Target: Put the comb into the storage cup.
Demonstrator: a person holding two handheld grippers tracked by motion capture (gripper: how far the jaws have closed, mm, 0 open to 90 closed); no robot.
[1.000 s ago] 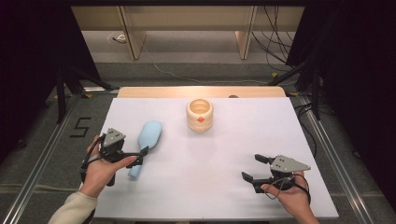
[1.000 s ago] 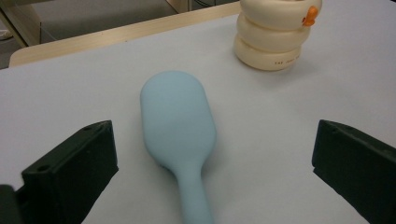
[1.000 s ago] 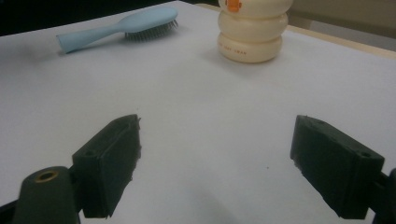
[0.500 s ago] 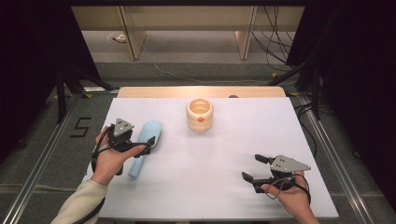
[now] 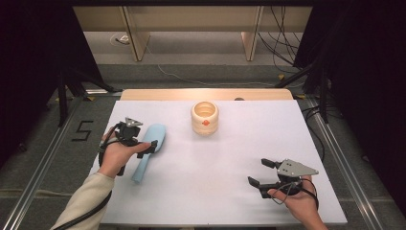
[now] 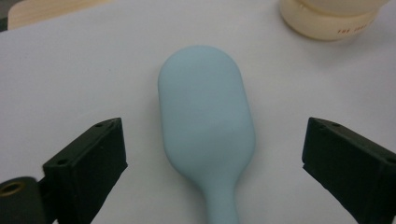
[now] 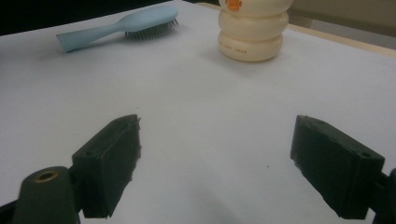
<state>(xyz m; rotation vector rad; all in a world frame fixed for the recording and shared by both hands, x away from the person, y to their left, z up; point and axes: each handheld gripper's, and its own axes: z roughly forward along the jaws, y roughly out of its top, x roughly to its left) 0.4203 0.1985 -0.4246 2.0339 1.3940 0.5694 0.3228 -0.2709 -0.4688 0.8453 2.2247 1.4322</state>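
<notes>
A light blue hairbrush point(image 5: 157, 133) lies bristles down on the white table point(image 5: 225, 158), its handle pointing toward the person. My left gripper point(image 5: 149, 143) hovers over the brush where head meets handle. In the left gripper view the brush point(image 6: 205, 121) lies between the two jaws of the left gripper point(image 6: 213, 140) with a gap on each side; these jaws have just been closing a little. My right gripper point(image 5: 258, 171) rests at the front right, open, with nothing between the jaws of the right gripper point(image 7: 215, 135). The right gripper view has the brush point(image 7: 126, 23) far off.
A cream ridged pot point(image 5: 205, 117) with an orange mark stands at the back centre of the table; it is also in the right gripper view, pot point(image 7: 252, 35). A wooden strip point(image 5: 206, 94) runs along the far edge. Dark stands and cables flank the table.
The left hand has moved right and slightly away from the person, bringing its gripper from beside the brush to over the brush's neck. The right hand has stayed put.
</notes>
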